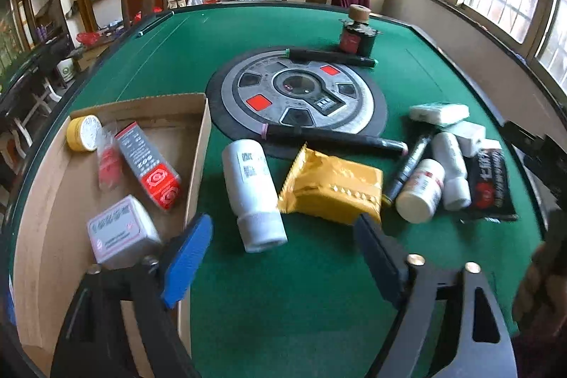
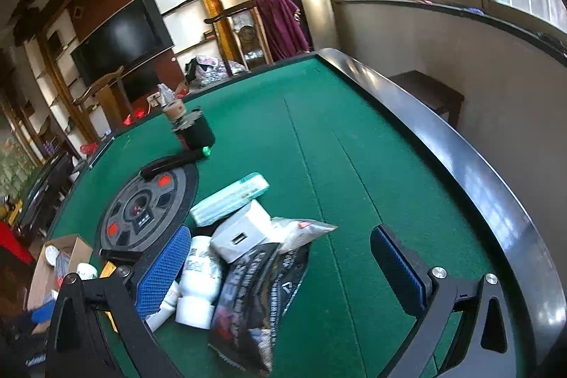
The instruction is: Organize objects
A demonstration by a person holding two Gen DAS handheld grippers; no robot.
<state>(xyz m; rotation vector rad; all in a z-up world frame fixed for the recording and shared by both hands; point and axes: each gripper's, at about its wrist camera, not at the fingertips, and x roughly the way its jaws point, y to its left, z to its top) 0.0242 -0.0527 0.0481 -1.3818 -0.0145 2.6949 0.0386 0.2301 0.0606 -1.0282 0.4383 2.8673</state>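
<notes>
My left gripper (image 1: pixel 283 257) is open and empty, low over the green table, just in front of a white bottle (image 1: pixel 253 193) lying on its side and a yellow packet (image 1: pixel 333 190). To its left a cardboard box (image 1: pixel 198 158) holds a yellow tin (image 1: pixel 83 133), a red-and-grey carton (image 1: pixel 149 162) and a white box (image 1: pixel 122 232). My right gripper (image 2: pixel 283 271) is open over a black snack bag (image 2: pixel 258 293), with a white bottle (image 2: pixel 200 278), a white charger (image 2: pixel 244 232) and a tissue pack (image 2: pixel 230 199) between and beyond its fingers.
A round grey hub (image 1: pixel 296 91) sits in the table's middle with dark markers (image 1: pixel 333 139) on its edges. A dark jar with a cork lid (image 1: pixel 356 30) stands at the back. A raised black rim (image 2: pixel 460 172) bounds the table on the right.
</notes>
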